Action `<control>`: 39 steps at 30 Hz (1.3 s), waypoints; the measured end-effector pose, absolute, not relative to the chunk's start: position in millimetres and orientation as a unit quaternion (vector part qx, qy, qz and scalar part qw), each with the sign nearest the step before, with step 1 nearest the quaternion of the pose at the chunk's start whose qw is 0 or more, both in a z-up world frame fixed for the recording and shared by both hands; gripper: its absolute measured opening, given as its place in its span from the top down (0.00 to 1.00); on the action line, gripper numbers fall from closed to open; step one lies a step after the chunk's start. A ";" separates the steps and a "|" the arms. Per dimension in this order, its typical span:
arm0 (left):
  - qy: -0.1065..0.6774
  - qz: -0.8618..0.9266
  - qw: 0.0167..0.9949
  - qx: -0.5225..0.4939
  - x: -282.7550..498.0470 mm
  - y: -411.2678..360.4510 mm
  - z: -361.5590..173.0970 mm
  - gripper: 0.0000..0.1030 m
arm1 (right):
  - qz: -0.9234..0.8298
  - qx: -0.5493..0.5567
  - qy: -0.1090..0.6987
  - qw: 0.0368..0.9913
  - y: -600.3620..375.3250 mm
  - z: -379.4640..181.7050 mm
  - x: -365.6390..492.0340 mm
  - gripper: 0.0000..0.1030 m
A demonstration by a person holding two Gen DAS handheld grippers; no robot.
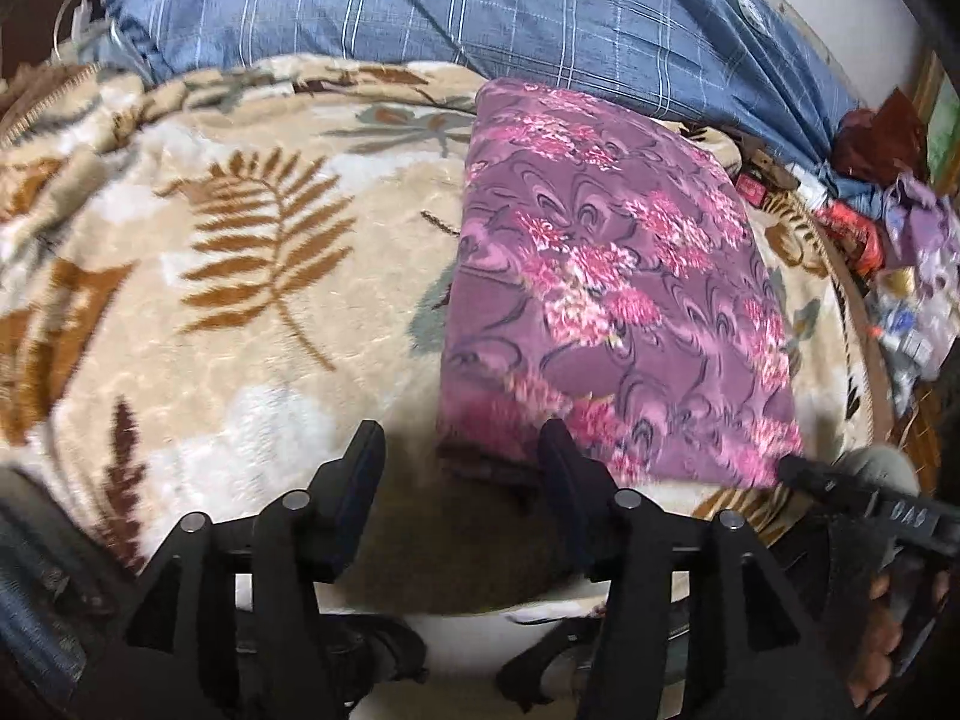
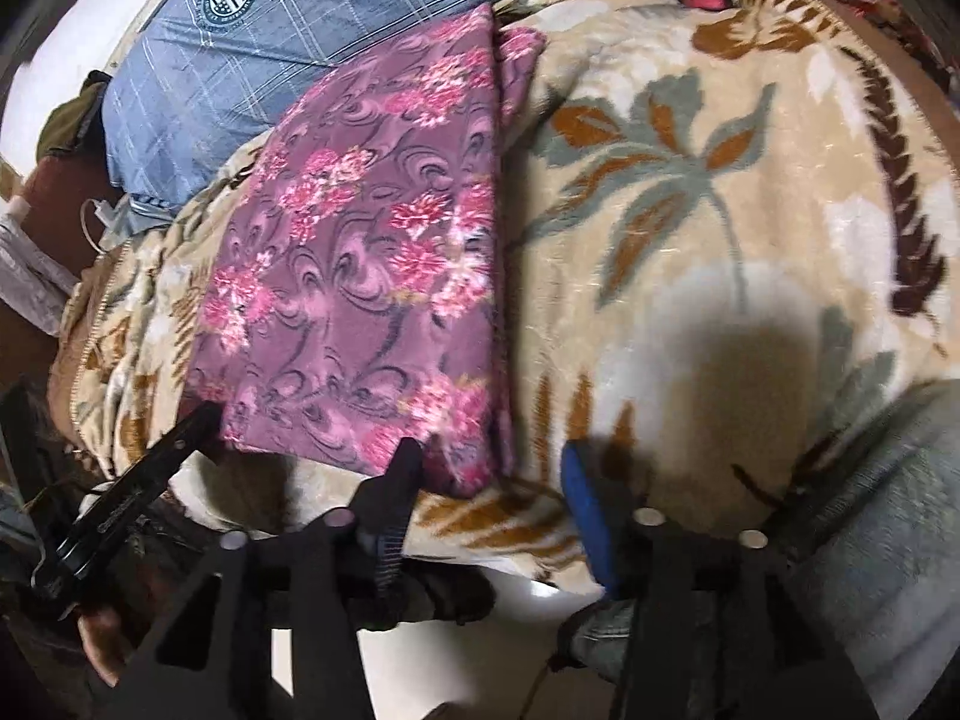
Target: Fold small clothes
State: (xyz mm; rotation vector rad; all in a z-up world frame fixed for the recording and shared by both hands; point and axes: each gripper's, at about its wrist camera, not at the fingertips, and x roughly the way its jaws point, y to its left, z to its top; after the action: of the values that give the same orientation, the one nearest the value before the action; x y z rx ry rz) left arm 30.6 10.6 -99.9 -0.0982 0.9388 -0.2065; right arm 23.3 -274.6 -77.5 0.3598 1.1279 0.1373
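A purple cloth with pink flowers (image 1: 612, 276) lies folded into a long rectangle on the beige leaf-patterned blanket (image 1: 240, 300). It also shows in the right wrist view (image 2: 366, 276). My left gripper (image 1: 462, 456) is open and empty, just short of the cloth's near left corner. My right gripper (image 2: 492, 468) is open and empty, at the cloth's near right corner. The right gripper's tip shows at the right edge of the left wrist view (image 1: 804, 471), and the left gripper shows at lower left of the right wrist view (image 2: 180, 438).
A blue checked pillow (image 1: 480, 0) lies behind the cloth at the head of the bed. Clutter of small packets and bags (image 1: 888, 228) sits beyond the bed's right edge. White floor (image 2: 468, 648) shows below the bed's near edge.
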 end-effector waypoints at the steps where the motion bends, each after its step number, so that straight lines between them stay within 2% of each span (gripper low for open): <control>1: 0.448 -0.094 0.888 -0.034 25.9 7.6 -97.3 0.46 | 0.061 0.168 0.529 0.829 -276.9 -75.5 20.5 0.45; 3: 0.444 -0.083 0.892 -0.005 16.2 2.5 -92.5 0.44 | 0.057 0.167 0.523 0.834 -280.5 -68.2 14.3 0.38; 14: 0.346 -0.005 0.937 0.050 -13.7 -2.7 -18.5 0.43 | 0.052 0.156 0.462 0.871 -275.9 2.3 -16.0 0.31; 17: 0.356 -0.024 0.934 0.030 -13.2 -2.3 4.2 0.42 | 0.051 0.148 0.439 0.885 -273.4 27.4 -23.0 0.29; 21: 0.361 -0.024 0.931 0.054 -18.7 -11.9 28.1 0.42 | 0.049 0.133 0.416 0.898 -269.7 52.9 -31.5 0.27; 25: 0.354 -0.018 0.933 0.060 -29.1 -16.0 46.4 0.35 | 0.051 0.119 0.404 0.906 -265.6 72.3 -42.9 0.25; 39: 0.365 -0.016 0.930 0.039 -36.4 -13.2 70.9 0.33 | 0.051 0.099 0.363 0.925 -258.8 118.2 -64.9 0.22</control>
State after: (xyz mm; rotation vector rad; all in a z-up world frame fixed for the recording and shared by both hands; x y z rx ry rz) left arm -36.4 -13.2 70.9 0.0804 0.7465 -0.0318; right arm -64.9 -258.8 118.2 0.2031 0.7450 0.1049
